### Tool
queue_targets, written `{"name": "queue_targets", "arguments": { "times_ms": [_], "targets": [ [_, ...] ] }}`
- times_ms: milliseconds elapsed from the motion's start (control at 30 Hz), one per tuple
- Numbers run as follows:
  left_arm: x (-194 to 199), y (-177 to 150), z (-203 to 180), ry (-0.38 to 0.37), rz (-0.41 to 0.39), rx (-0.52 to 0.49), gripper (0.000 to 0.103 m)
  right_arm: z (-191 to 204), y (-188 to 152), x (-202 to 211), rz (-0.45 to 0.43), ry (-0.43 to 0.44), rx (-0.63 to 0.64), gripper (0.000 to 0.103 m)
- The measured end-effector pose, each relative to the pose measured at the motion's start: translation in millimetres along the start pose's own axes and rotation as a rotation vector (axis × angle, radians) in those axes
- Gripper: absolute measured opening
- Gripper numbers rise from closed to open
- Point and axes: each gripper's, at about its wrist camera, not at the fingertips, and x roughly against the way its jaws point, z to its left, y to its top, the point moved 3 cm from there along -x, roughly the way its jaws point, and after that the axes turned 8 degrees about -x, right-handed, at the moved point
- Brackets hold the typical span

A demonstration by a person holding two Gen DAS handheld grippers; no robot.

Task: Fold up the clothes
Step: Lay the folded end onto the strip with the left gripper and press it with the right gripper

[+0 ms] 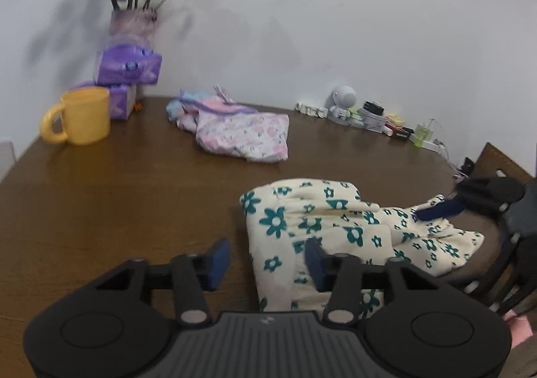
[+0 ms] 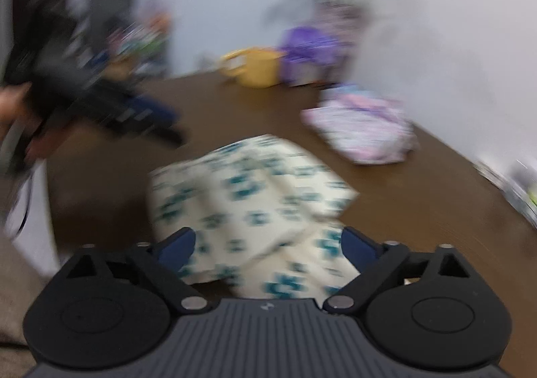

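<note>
The left gripper [image 1: 266, 264] hangs over the near edge of a cream garment with teal flowers [image 1: 335, 227], its blue-padded fingers [image 1: 220, 259] partly apart; one pad sits above bare tabletop [image 1: 134, 183], the other above the cloth, and nothing is clamped between them. The right gripper [image 2: 268, 249] shows its fingers [image 2: 357, 249] spread wide over the same garment, pads clear of the fabric. The garment lies bunched at the tabletop's near side, about 5 o'clock from a folded pink floral garment [image 1: 241, 136]. At 10 o'clock stand a yellow mug [image 1: 84, 121] and purple tissue packs [image 1: 129, 67]. The right wrist view is heavily motion-blurred. Small items along the wall are too small to tell.
</note>
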Motion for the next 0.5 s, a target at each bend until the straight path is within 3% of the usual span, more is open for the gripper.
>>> {"name": "queue_targets", "arguments": {
  "times_ms": [33, 167, 200, 267, 333, 400, 500],
  "targets": [
    [-1, -1, 4, -0.012, 0.005, 0.007, 0.037, 10, 1, -7, 0.023, 0.016, 0.039, 0.078],
    [-8, -7, 13, -0.032, 0.015, 0.044, 0.037, 39, 1, -33, 0.098, 0.027, 0.172, 0.075],
    [-9, -7, 15, -0.039, 0.015, 0.053, 0.037, 42, 1, -40, 0.119, 0.023, 0.189, 0.070],
    [-12, -8, 18, -0.053, 0.012, 0.066, 0.037, 46, 2, -51, 0.159, 0.015, 0.200, 0.049],
    [-13, -8, 19, -0.066, 0.005, 0.067, 0.037, 39, 6, -54, 0.185, 0.012, 0.166, 0.019],
    [-14, -8, 19, -0.076, -0.001, 0.066, 0.037, 29, 12, -48, 0.196, 0.035, 0.122, 0.011],
    [-18, -6, 17, -0.096, -0.006, 0.058, 0.035, 22, 18, -37, 0.194, -0.006, 0.171, 0.009]
  ]
}}
